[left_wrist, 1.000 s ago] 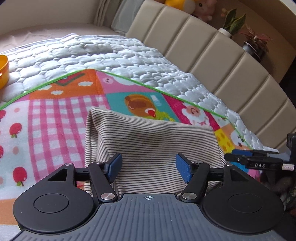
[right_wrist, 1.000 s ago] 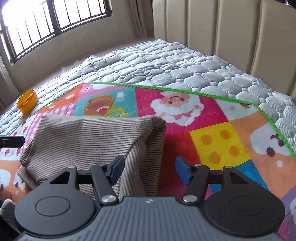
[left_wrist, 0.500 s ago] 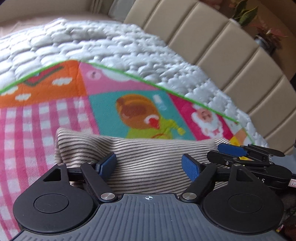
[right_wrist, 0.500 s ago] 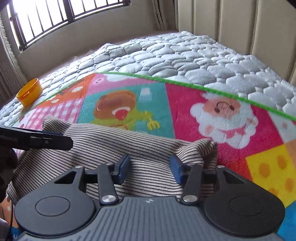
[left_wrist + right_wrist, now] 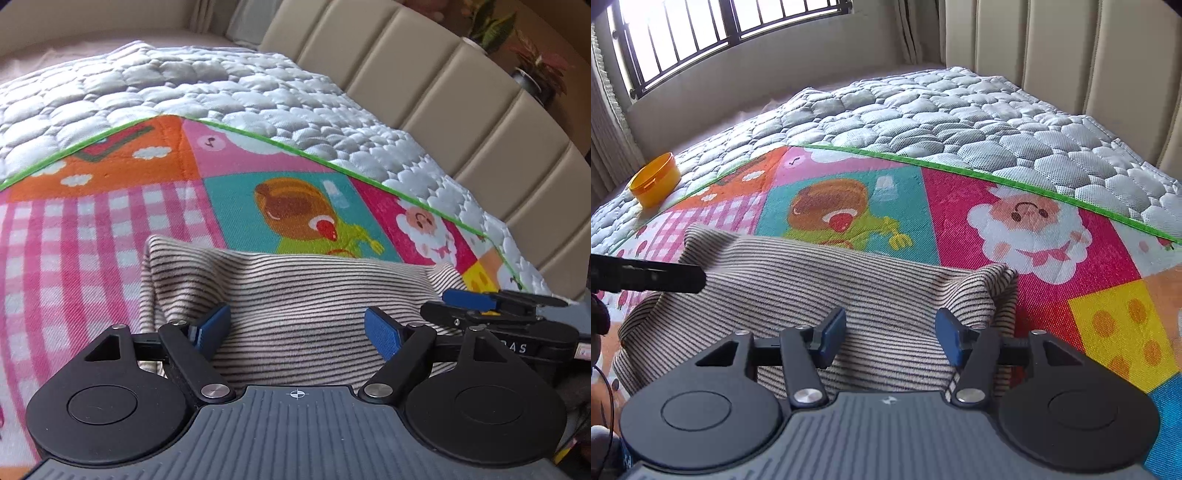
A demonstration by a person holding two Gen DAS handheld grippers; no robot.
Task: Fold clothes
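Patchwork play mat [image 5: 110, 236] carries striped garment [image 5: 295, 295], long axis parallel to mat's far green edge. Left gripper [image 5: 297, 326] and right gripper [image 5: 890, 334] gape wide, having retreated since half a second ago.

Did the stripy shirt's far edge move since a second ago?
Yes. In the right wrist view the striped garment reaches farther up the cartoon mat: its far edge now touches the cartoon figure's feet, where before it lay short of them.
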